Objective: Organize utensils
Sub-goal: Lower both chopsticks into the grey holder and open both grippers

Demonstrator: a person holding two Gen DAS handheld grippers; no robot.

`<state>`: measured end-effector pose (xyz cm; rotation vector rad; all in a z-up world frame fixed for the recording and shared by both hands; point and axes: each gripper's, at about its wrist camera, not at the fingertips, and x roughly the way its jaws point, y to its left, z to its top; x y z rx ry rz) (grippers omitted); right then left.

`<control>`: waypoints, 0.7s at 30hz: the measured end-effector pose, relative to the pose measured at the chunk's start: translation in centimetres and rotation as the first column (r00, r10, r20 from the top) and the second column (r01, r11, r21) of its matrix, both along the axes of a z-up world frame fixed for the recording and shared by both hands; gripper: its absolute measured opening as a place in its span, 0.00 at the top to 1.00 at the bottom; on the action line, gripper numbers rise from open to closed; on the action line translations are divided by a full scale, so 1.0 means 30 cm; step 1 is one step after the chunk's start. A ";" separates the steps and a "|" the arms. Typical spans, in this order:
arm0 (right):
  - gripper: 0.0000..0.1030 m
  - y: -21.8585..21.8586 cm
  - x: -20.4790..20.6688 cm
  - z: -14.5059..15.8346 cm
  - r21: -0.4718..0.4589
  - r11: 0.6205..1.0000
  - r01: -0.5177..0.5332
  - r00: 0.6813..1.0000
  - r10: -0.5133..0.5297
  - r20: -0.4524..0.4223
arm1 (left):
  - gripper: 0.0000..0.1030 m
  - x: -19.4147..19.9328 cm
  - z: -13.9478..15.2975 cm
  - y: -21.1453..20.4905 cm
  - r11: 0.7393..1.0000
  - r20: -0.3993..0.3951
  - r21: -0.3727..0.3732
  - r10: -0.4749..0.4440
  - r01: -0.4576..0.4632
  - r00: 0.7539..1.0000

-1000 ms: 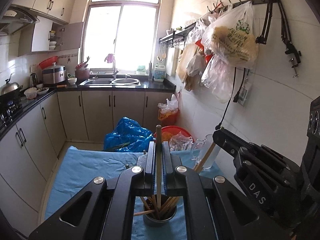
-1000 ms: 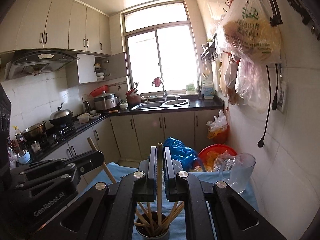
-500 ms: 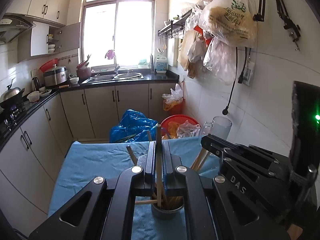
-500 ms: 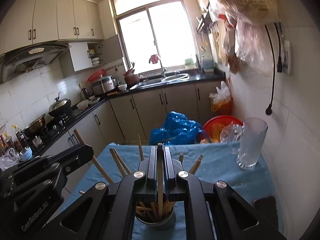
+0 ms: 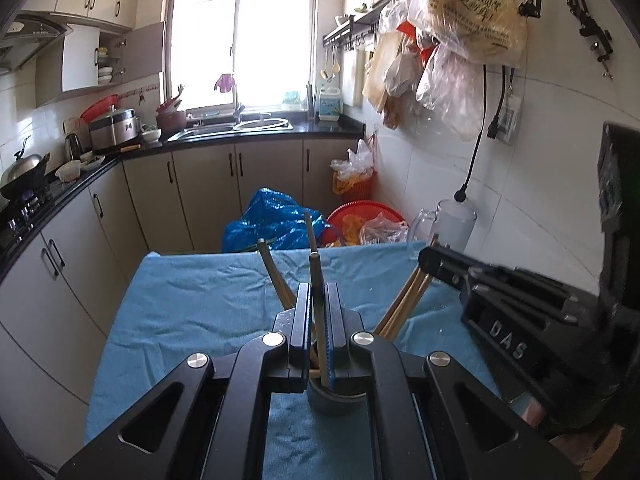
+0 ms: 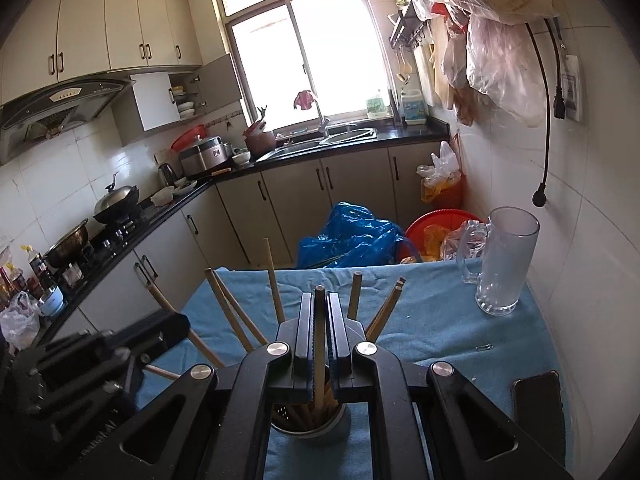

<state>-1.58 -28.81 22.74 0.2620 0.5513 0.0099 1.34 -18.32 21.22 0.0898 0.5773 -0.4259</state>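
Both tools [image 5: 319, 312] [image 6: 319, 316] grip chopsticks [image 6: 319, 344] over the holder [image 6: 308, 426] (crowded rim).

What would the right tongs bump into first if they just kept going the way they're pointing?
Most likely the metal holder right below the right tongs. They are shut on one chopstick, whose lower end already dips among the other chopsticks in it. Beyond that lies the blue cloth; depth is hard to judge.

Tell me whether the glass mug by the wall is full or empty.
Empty. The mug stands upright on the blue cloth, and its clear walls show no liquid or utensils inside.
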 end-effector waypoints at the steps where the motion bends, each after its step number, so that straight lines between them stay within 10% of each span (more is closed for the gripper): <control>1: 0.94 0.001 -0.001 0.000 -0.003 1.000 -0.001 1.000 0.001 0.000 | 0.95 0.001 -0.009 -0.002 1.000 -0.004 0.007 0.000 0.000 1.000; 21: 0.94 -0.006 -0.004 -0.002 0.011 1.000 0.006 1.000 -0.006 -0.003 | 0.95 -0.015 -0.030 -0.018 0.999 0.001 0.041 -0.004 0.004 1.000</control>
